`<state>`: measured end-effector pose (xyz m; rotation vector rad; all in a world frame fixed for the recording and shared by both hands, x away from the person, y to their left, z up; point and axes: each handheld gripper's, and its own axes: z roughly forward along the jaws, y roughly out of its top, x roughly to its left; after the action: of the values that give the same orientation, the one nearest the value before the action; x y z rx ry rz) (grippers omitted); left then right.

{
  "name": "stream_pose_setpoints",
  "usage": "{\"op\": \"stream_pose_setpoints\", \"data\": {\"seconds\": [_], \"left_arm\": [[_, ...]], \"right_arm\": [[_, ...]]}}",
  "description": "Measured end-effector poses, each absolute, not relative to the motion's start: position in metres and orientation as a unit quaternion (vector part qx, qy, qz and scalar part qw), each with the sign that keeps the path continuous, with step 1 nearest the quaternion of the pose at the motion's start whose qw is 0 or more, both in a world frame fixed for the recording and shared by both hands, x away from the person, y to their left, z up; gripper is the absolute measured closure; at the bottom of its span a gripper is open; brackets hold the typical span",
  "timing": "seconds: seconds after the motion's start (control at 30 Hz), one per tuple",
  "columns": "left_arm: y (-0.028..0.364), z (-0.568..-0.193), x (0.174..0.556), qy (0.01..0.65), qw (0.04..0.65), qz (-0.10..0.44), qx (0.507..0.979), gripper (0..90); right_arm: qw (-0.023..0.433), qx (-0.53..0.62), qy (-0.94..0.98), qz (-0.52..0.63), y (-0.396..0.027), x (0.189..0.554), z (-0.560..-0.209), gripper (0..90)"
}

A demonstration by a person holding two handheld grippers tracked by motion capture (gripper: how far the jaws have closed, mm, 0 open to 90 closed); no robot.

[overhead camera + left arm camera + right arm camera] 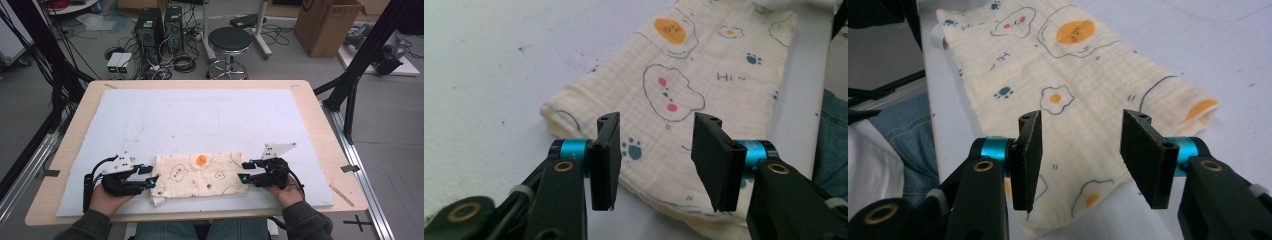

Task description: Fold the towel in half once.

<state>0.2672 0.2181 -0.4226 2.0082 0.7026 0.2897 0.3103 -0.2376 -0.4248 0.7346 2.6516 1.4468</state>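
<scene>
- Covering most of the wooden table [320, 120], a pale blue foam mat [200, 115] is seen from the high view, with a strip of bare wood left around its edges.
- Near the front edge of the mat, a folded cream cloth [200, 174] is laid flat and lengthwise between the two grippers; it is printed with fried eggs, clouds and paw marks, and an orange egg motif is seen at the middle of its far edge.
- At the cloth's left end, the left gripper [150, 176] is held low by the person's left hand [107, 197], pointing inward toward the cloth.
- In the left gripper view, the jaws are seen standing apart above the cloth's [684, 85] near corner; nothing is pinched between the pads, and the fabric lies on the mat beneath the gap.
- At the cloth's right end, the right gripper [244, 171] is held by the right hand [286, 194], likewise pointing inward.
- In the right gripper view, the jaws are parted to a similar medium width over the end of the cloth [1073, 75]; the pads are clear of the fabric, which lies flat and ungripped below them.
- Beyond the table, a round black stool [229, 41] is seen standing on the floor.
</scene>
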Motion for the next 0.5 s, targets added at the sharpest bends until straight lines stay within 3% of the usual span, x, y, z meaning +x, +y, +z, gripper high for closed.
{"op": "stream_pose_setpoints", "data": {"seconds": [0.5], "left_arm": [[0.211,-0.389,0.291,0.298,0.501,0.141,0.800,41.1]], "right_arm": [[0.023,0.247,0.851,0.463,-0.238,0.333,-0.406,42.0]]}}
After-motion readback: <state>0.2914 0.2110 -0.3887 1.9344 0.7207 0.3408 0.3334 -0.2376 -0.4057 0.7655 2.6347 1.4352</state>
